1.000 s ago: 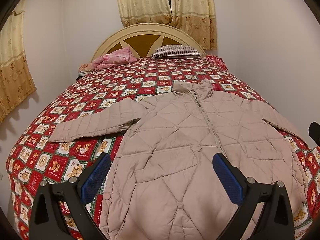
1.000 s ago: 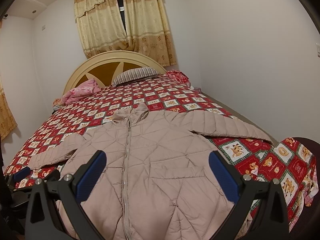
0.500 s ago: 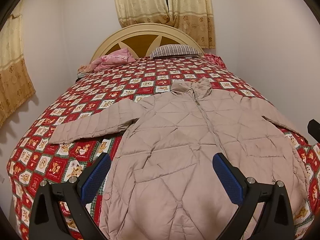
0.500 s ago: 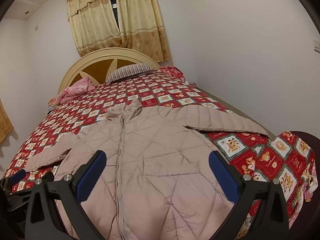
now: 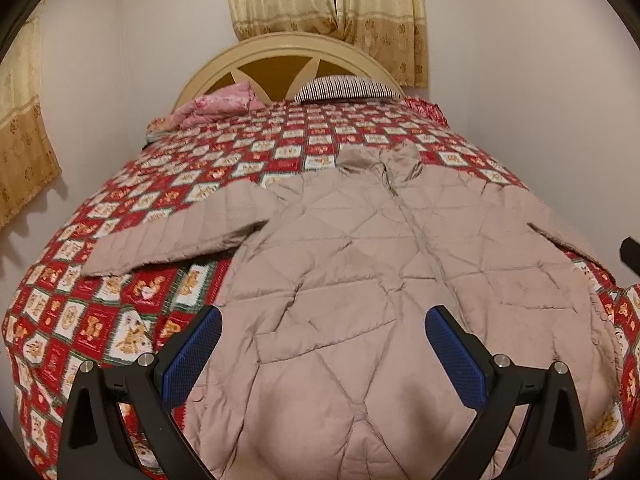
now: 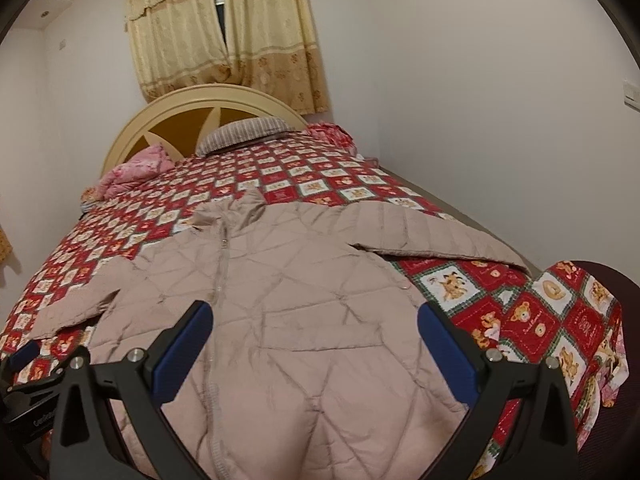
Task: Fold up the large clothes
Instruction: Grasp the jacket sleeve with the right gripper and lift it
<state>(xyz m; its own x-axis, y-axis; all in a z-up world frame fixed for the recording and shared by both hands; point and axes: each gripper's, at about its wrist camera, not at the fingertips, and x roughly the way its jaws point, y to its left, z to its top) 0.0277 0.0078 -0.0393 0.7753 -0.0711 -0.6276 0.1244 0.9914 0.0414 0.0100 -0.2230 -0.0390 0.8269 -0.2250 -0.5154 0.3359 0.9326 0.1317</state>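
- Both views were evenly lit with warm indoor light; no window light came through the curtains (image 6: 224,36), only a dark gap between them.
- White walls (image 5: 520,60) read slightly pinkish, with no blown highlights.
- Soft shadows sat under the curtain at left (image 5: 24,120) and under the jacket (image 5: 360,260) sleeve on the bed (image 5: 120,320).
- Heavy fisheye: the bed bulged, and there were black vignette corners in both frames.
- Motion blur was mild; the quilt pattern smeared toward the headboard (image 5: 280,52).
- Small glints showed on the gripper screws; the blue pads (image 6: 448,348) were sharp.
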